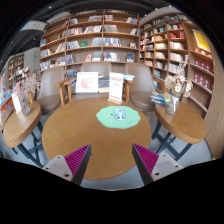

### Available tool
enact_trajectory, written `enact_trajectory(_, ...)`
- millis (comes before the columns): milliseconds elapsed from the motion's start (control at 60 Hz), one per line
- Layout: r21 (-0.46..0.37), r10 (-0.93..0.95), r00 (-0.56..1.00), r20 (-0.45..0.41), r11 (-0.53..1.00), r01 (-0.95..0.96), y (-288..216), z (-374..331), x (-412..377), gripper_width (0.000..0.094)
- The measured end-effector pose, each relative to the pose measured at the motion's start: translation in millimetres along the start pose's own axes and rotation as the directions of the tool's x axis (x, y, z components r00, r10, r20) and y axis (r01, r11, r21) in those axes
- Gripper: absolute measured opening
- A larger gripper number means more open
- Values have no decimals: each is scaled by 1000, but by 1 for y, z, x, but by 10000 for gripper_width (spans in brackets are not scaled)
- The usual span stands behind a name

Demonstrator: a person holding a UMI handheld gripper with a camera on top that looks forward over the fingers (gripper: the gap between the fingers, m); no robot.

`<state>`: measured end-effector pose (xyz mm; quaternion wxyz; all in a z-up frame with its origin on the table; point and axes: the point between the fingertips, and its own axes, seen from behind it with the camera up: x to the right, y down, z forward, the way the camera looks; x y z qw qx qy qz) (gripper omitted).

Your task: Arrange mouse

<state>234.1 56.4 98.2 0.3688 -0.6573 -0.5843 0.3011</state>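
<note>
A small light-coloured mouse (121, 114) lies on a green mat (118, 117) at the far side of a round wooden table (85, 135). My gripper (112, 158) is open and empty, held over the near edge of the table, well short of the mat. Its two fingers with magenta pads (76, 157) stand wide apart with only bare tabletop between them.
Wooden chairs (67, 92) and upright display boards (88, 82) stand beyond the table. Smaller round tables sit to the left (18, 125) and right (180, 120). Bookshelves (95, 40) line the walls behind.
</note>
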Motion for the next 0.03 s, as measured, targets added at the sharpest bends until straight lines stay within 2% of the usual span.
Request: enact_trajectory(33, -9, -4, 1000, 11, 1000, 4, 4, -2, -4, 849)
